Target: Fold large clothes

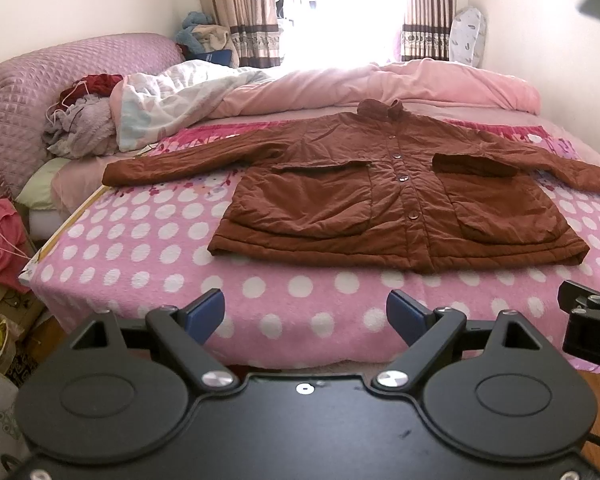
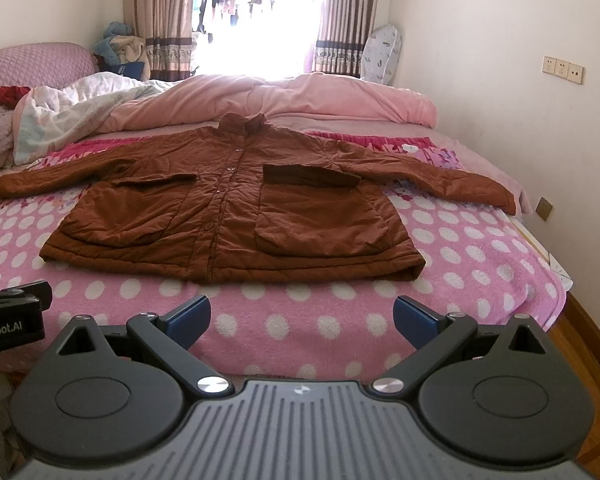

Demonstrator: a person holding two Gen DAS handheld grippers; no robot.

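A brown padded jacket (image 1: 396,196) lies flat and buttoned on the pink polka-dot blanket (image 1: 160,264), front up, collar away from me, both sleeves spread out to the sides. It also shows in the right wrist view (image 2: 228,216). My left gripper (image 1: 305,312) is open and empty, hovering at the near edge of the bed, short of the jacket's hem. My right gripper (image 2: 302,316) is open and empty, likewise short of the hem. The right gripper's edge shows at the right of the left wrist view (image 1: 592,328).
A pink duvet (image 1: 400,84) and a white quilt (image 1: 180,92) lie bunched behind the jacket. A clothes pile (image 1: 80,120) and a purple headboard (image 1: 40,80) are at the left. Walls close both sides. Boxes and bags (image 1: 0,340) sit on the floor at the left.
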